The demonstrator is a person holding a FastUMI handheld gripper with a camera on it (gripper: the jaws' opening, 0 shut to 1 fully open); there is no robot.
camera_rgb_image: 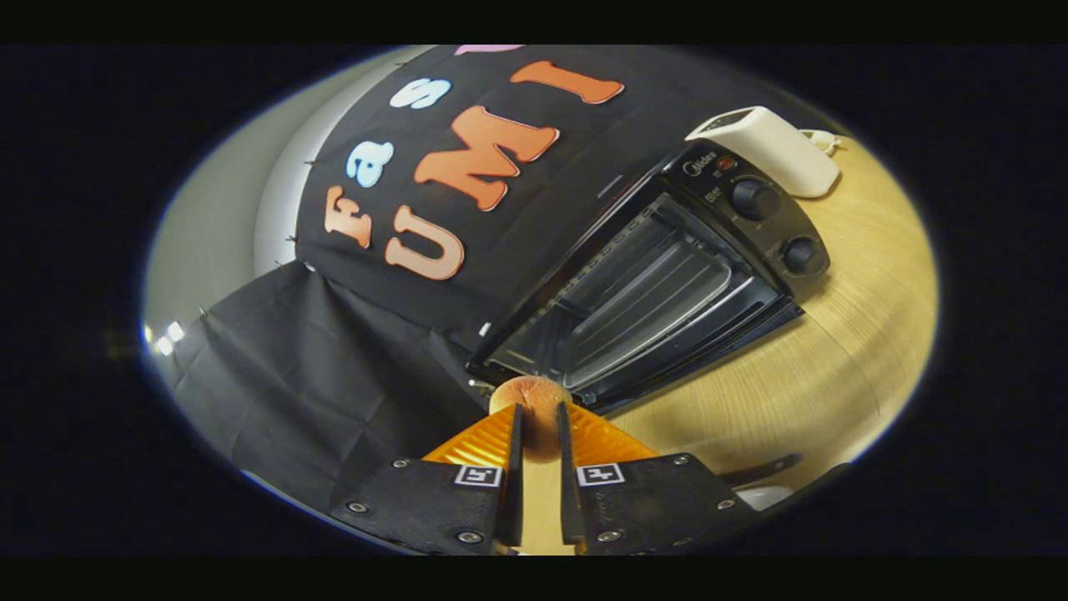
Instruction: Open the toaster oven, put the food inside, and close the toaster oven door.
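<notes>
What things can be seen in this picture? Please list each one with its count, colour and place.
toaster oven: one, black, on the table beyond the fingers, door open, two knobs on its panel.
food: one, orange-brown, round, between the fingertips.
white device: one, white, on the table behind the oven.
table: one, light wood, under the oven.
black cloth: one, the booth's wall, behind the oven.
gripper: one, fingers shut on the food, just before the oven's opening.

Bare table point(818, 376) lies open beside the claw point(538, 421); the toaster oven point(659, 284) blocks straight ahead.
</notes>
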